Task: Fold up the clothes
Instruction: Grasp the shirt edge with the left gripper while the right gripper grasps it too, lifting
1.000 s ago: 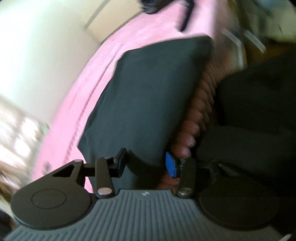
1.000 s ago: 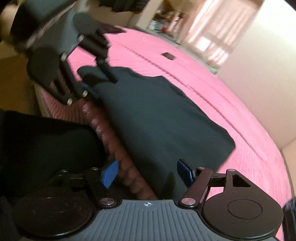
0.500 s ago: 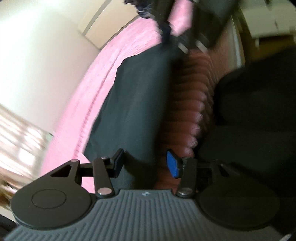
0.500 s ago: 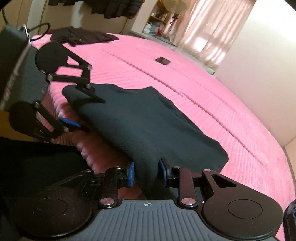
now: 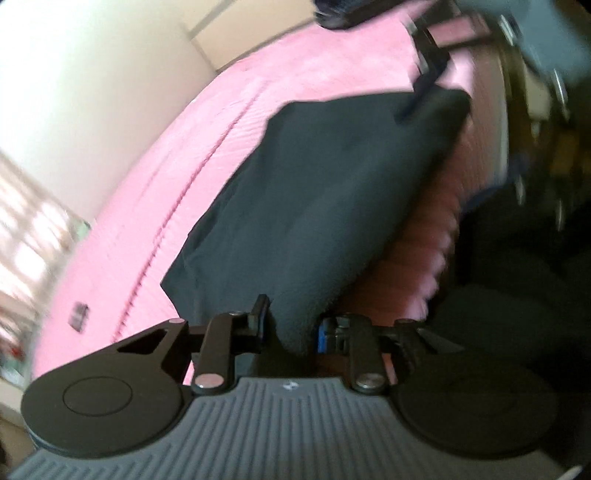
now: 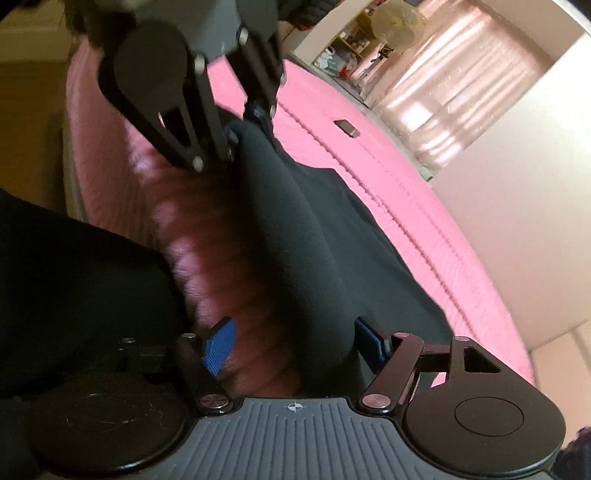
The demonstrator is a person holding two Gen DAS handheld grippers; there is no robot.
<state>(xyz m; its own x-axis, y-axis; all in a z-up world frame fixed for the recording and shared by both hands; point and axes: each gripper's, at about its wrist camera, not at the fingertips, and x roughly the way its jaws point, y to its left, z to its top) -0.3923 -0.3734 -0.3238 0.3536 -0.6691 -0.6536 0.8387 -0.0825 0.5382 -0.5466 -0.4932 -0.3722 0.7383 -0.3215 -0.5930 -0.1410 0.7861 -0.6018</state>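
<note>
A dark folded garment (image 5: 332, 206) lies at the near edge of the pink bed (image 5: 207, 147); it also shows in the right wrist view (image 6: 332, 236). My left gripper (image 5: 291, 328) is shut on the garment's near corner, cloth bunched between its pads; it also shows in the right wrist view (image 6: 240, 129), gripping the far corner. My right gripper (image 6: 291, 343) is open, its blue pads (image 6: 218, 347) apart around the garment's edge and the bed's side. In the left wrist view it is blurred at the far corner (image 5: 424, 88).
A small dark flat object (image 6: 347, 127) lies on the bed farther in. Another dark garment (image 5: 340, 11) sits at the bed's far end. My dark trousers (image 6: 74, 280) stand against the bed's side. A curtained window (image 6: 436, 85) and cream wall lie beyond.
My left gripper has closed on the garment's corner. My right gripper, shut on the cloth half a second ago, has opened. Both views have shifted along the bed edge.
</note>
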